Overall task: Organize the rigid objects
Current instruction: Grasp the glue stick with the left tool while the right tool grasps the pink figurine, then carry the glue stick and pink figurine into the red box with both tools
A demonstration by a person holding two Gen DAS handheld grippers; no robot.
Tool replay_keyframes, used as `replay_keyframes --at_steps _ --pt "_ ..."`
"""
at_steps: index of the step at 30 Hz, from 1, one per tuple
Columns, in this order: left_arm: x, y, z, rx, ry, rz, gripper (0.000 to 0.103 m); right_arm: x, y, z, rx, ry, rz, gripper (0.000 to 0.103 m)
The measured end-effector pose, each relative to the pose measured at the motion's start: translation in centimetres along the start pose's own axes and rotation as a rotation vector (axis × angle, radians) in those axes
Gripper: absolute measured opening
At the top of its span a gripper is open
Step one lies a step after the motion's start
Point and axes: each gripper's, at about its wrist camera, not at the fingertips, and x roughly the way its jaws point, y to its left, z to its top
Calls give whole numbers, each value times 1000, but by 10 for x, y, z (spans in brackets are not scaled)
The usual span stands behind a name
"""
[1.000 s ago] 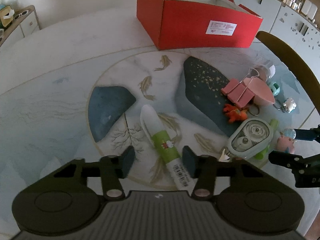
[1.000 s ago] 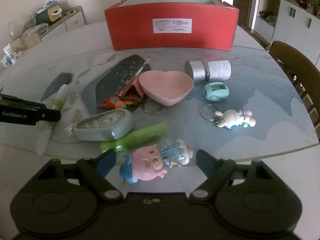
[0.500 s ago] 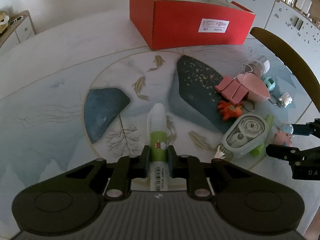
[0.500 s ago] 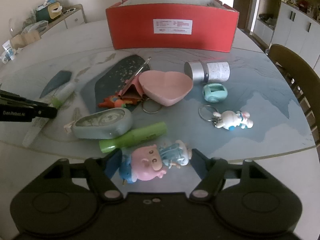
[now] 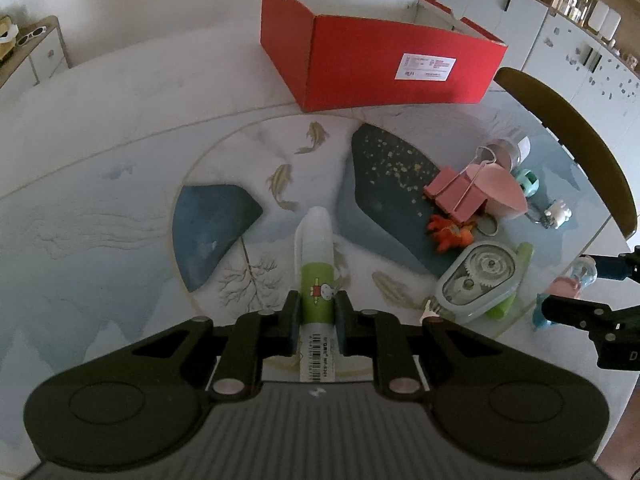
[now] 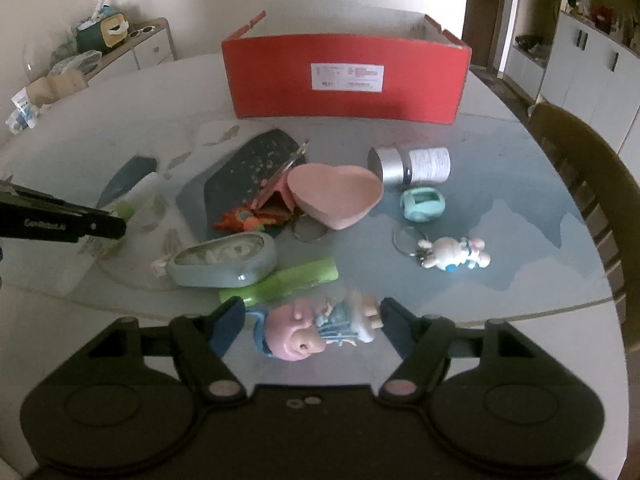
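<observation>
My left gripper (image 5: 316,316) is shut on a white and green glue tube (image 5: 316,264), which points away from me over the round table mat. My right gripper (image 6: 308,322) is open, its fingers on either side of a pink pig toy (image 6: 308,330) at the table's near edge; the toy looks tilted and slightly blurred. The open red box (image 5: 376,48) stands at the back of the table and also shows in the right wrist view (image 6: 348,76). The left gripper also shows at the left of the right wrist view (image 6: 60,224).
Between the grippers lie a grey-blue tape dispenser (image 6: 224,258), a green marker (image 6: 280,282), a pink heart dish (image 6: 334,194), a pink binder clip (image 5: 456,196), an orange toy (image 5: 450,234), a silver jar (image 6: 410,166), a teal gadget (image 6: 422,202) and a white keychain figure (image 6: 454,254). A chair (image 6: 592,184) stands right.
My left gripper closed on the glue tube and turned it to point straight ahead, lifting slightly. My right gripper moved in around the pig toy, which has tipped over.
</observation>
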Motion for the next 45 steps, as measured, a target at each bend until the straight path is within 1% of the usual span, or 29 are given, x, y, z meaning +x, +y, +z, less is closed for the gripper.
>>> replay_keyframes --at_steps 12,19,28,34,41,45 --pt "-19 0 13 -8 -27 -31 17 -24 6 20 -14 -41 24 73" --pt "-29 2 31 -26 -41 -54 17 -41 2 46 -5 -64 37 73" --pt "-40 2 67 -16 -74 -67 17 -54 -3 89 -24 -85 37 73" --pt "-43 -1 96 8 -97 -74 17 -58 -12 119 -36 -119 29 73" --pt "-49 -6 136 32 -140 -82 17 -50 -28 158 -30 -150 9 73" --pt "-45 -9 160 49 -153 -80 17 -42 -37 181 -26 -167 -5 73"
